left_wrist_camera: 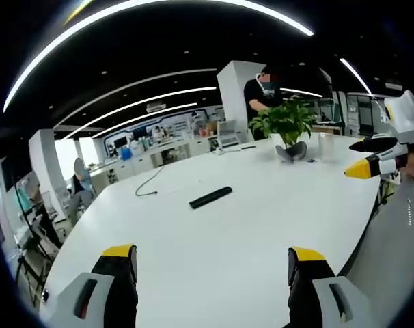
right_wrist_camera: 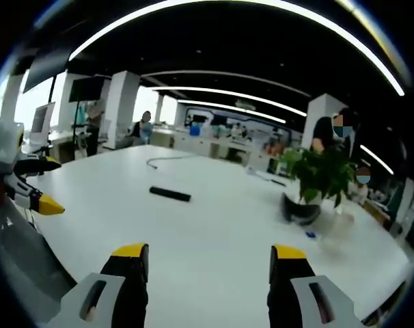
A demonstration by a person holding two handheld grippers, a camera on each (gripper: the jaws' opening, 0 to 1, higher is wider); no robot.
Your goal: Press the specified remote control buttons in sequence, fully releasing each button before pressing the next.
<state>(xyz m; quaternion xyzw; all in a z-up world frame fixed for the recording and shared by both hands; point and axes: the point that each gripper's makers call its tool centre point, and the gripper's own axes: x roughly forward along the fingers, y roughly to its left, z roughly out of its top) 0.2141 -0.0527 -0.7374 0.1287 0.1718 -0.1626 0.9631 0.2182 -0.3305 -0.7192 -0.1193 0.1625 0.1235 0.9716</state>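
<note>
A long black remote control [left_wrist_camera: 210,197] lies flat near the middle of the white table [left_wrist_camera: 248,239]; the right gripper view shows the remote [right_wrist_camera: 170,194] further off to the left. My left gripper [left_wrist_camera: 214,263] is open, well short of the remote, nothing between its yellow-tipped jaws. My right gripper [right_wrist_camera: 208,263] is open too, hovering over bare tabletop [right_wrist_camera: 214,225]. The right gripper [left_wrist_camera: 371,156] enters the left gripper view at the right edge, and the left gripper [right_wrist_camera: 31,188] shows at the left edge of the right gripper view.
A potted green plant [left_wrist_camera: 287,126] stands on the far side of the table [right_wrist_camera: 315,181]. A black cable [left_wrist_camera: 149,184] trails across the table beyond the remote. A person [left_wrist_camera: 263,92] stands behind the plant. Desks and chairs fill the office beyond.
</note>
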